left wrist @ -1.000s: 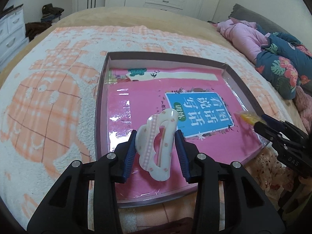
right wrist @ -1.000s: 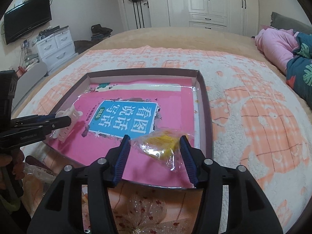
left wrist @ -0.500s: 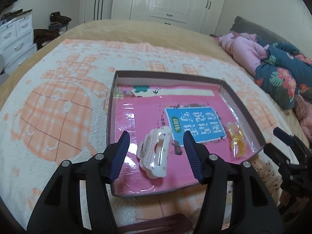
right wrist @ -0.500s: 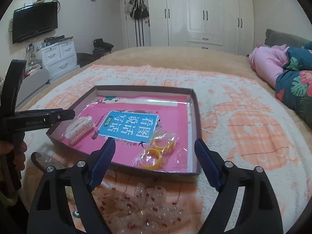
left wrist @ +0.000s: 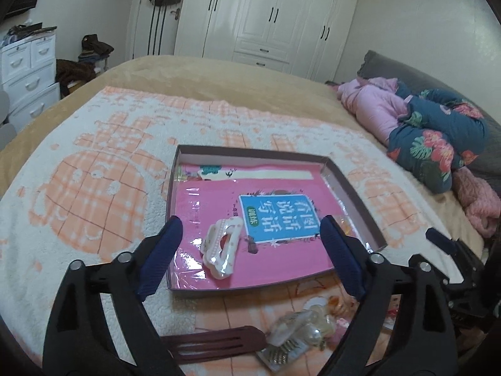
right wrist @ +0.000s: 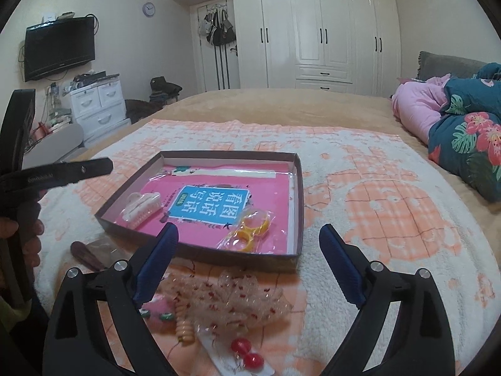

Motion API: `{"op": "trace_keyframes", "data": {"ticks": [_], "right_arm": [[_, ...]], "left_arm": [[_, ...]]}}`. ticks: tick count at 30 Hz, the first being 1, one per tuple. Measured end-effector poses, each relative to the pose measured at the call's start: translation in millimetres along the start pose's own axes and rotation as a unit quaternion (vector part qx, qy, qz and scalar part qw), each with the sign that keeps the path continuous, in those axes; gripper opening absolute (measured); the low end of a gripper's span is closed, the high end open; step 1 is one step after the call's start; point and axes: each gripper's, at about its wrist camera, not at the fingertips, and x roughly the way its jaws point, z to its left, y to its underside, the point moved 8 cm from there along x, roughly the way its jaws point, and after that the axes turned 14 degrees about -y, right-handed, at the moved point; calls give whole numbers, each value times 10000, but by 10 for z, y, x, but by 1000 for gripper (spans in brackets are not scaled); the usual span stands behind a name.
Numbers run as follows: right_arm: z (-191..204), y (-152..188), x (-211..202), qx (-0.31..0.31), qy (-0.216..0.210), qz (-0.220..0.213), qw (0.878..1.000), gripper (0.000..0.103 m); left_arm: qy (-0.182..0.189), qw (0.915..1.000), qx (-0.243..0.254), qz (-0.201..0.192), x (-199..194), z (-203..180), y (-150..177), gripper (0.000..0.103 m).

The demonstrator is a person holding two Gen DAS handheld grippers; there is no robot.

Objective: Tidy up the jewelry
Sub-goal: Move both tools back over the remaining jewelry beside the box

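Hair claw (left wrist: 221, 249) in tray (left wrist: 250, 154), pink book (left wrist: 281, 252) cover "看图说话写话"

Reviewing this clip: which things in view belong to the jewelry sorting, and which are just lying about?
Job:
- shallow box
- white hair claw clip, in it
- bagged yellow rings, in it
- loose accessories by the box: red bead pair, brown comb

Lying about:
- pink jacket
- floral quilt
- television

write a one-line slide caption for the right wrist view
Open right gripper above a shallow cardboard box holding a white hair claw clip and bagged yellow rings.
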Motion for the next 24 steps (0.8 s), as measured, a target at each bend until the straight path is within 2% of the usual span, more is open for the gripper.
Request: {"op": "trace_keyframes", "data": {"ticks": [13, 24], "right_arm": [[322, 138, -301, -438, -65, -18, 9990, 91], [501, 297, -326, -568, -156, 84, 9982, 91]], "left_arm": [[133, 9997, -11, -201, -356, 104, 296, 81], [203, 9992, 169, -309, -519, 118, 511, 81]]}}
